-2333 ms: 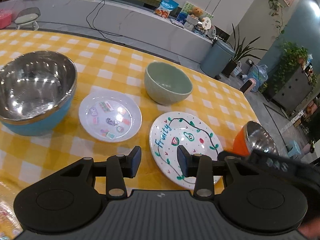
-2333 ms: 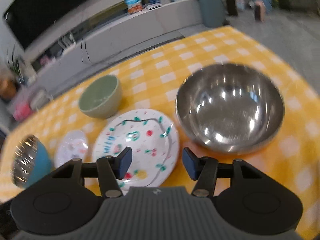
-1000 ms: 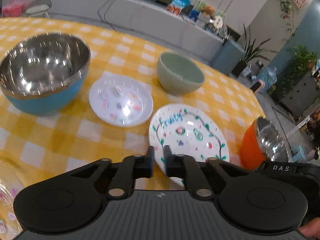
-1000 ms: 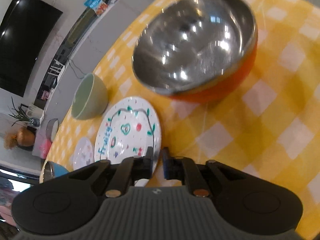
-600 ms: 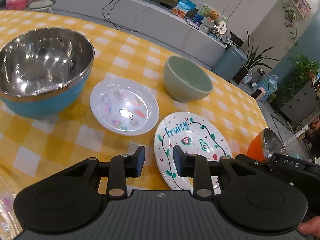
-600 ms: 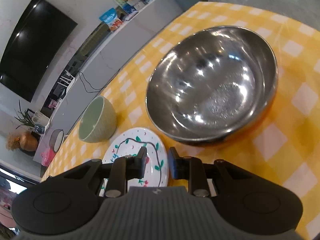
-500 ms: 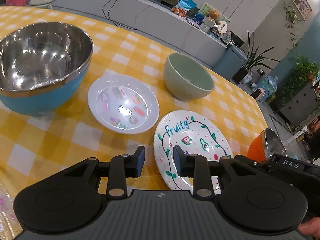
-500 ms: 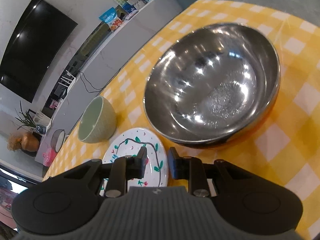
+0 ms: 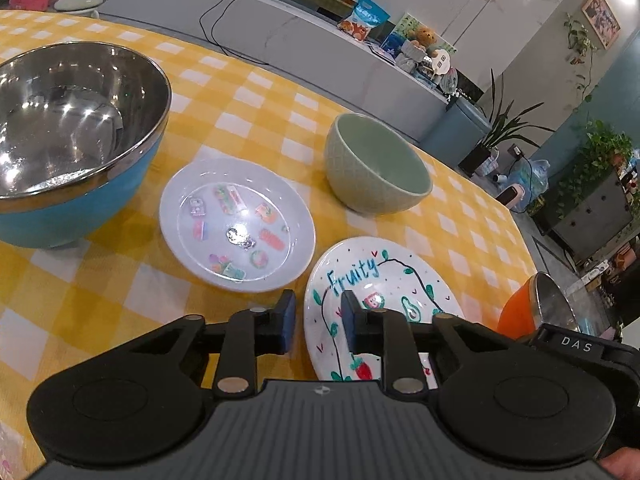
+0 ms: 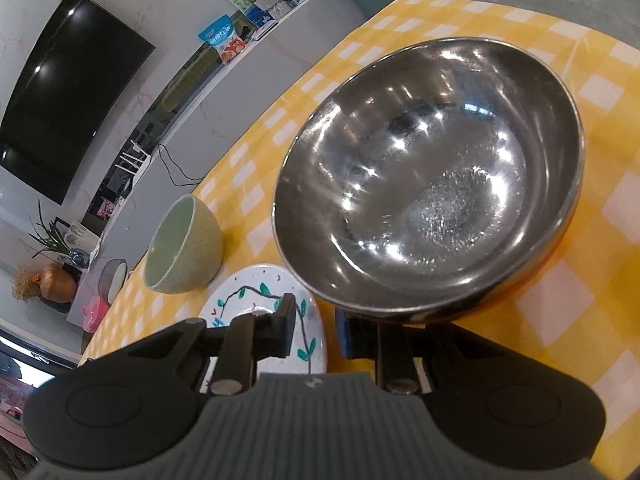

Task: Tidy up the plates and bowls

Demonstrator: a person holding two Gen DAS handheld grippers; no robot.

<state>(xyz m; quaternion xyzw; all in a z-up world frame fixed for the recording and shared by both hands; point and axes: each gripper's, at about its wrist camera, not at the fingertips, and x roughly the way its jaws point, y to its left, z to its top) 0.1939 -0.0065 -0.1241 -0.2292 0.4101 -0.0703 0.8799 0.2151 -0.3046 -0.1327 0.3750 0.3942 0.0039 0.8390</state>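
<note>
On the yellow checked table, the left wrist view shows a blue steel bowl [image 9: 68,136] at left, a small white sticker plate [image 9: 236,224], a green ceramic bowl [image 9: 376,168] and a white "Fruity" plate [image 9: 384,280]. My left gripper [image 9: 316,326] is open and empty, its jaws over the near left rim of the "Fruity" plate. My right gripper [image 10: 314,328] is open and empty just before the near rim of the orange steel bowl [image 10: 432,216]. The right view also shows the "Fruity" plate [image 10: 256,300] and the green bowl [image 10: 184,240].
The orange bowl [image 9: 536,308] sits at the table's right edge in the left view, beside the other gripper's body [image 9: 576,348]. A grey counter [image 9: 280,28] with snack bags runs behind the table. A patterned plate's edge [image 9: 8,444] shows at bottom left.
Both grippers opened from shut a second ago. The left one moved closer to the "Fruity" plate. The right one moved closer to the orange bowl's rim.
</note>
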